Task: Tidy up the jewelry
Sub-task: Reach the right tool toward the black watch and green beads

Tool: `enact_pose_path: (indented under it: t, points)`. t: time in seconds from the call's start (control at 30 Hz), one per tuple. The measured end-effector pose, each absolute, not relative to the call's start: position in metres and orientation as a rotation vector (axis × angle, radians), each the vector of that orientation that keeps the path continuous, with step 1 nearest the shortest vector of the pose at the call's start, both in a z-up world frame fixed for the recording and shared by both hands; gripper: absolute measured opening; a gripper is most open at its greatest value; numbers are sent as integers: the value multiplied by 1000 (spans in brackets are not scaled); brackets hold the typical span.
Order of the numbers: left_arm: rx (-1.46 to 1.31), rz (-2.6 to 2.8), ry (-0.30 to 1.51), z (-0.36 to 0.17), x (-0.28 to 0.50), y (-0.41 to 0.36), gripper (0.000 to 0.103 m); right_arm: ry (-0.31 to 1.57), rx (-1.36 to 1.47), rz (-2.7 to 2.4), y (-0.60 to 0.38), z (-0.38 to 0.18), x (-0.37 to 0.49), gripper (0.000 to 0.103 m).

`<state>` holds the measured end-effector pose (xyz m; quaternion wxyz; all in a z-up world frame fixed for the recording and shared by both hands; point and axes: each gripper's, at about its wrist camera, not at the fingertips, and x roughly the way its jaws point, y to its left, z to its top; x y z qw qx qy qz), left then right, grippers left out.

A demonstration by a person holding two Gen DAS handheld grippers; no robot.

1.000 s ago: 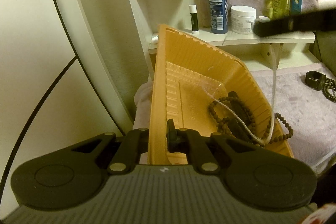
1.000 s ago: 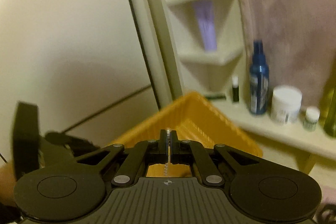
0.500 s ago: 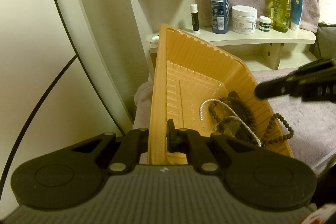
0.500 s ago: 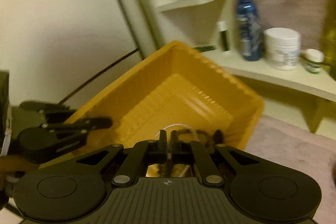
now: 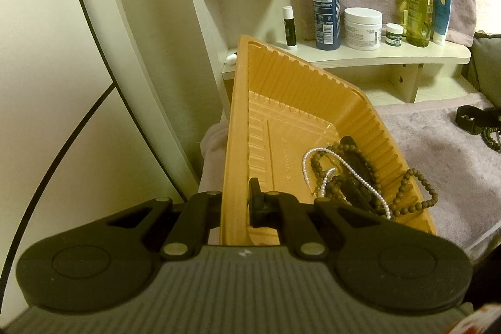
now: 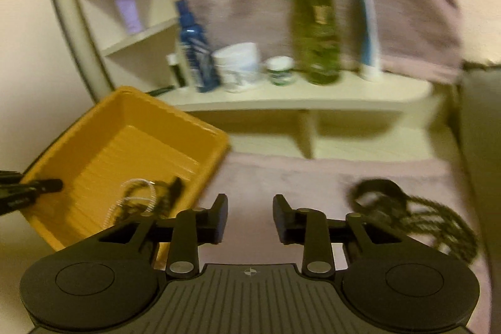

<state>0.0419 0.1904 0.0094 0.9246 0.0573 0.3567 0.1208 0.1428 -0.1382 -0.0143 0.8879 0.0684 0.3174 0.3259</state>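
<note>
Holding tilted tray by its wall, left tool clamped | right tool spread, empty | pearl strand, bead bracelet in tray; more jewelry on towel | risk: bracelet overhangs rim; more tilt spills it

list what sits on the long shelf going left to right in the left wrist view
lip balm stick → dark blue spray bottle → big white cream jar → small white jar → yellow-green spray bottle → blue tube
</note>
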Motion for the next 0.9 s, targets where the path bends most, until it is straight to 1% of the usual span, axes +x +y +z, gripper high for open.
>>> enact_pose_path:
  t: [0.23, 0.47, 0.77, 0.8, 0.83, 0.87, 0.9]
  points:
    - [120, 249, 732, 10, 41, 189, 5, 706, 122, 589, -166, -36, 133, 39]
    - [125, 249, 735, 10, 41, 189, 5, 724, 56, 463, -185, -53, 132, 40]
    - [127, 250, 736, 10, 41, 189, 5, 700, 36, 392, -203, -57, 155, 41]
    - [129, 250, 737, 10, 41, 189, 5, 694, 32, 396, -202, -57, 158, 47]
    - [129, 250, 738, 10, 42, 188, 5, 691, 27, 401, -200, -57, 161, 67]
    - [130, 251, 739, 10, 42, 188, 5, 686, 23, 408, -198, -57, 163, 79]
    - [132, 251, 740, 10, 42, 188, 5, 678, 17, 409, -196, -57, 165, 87]
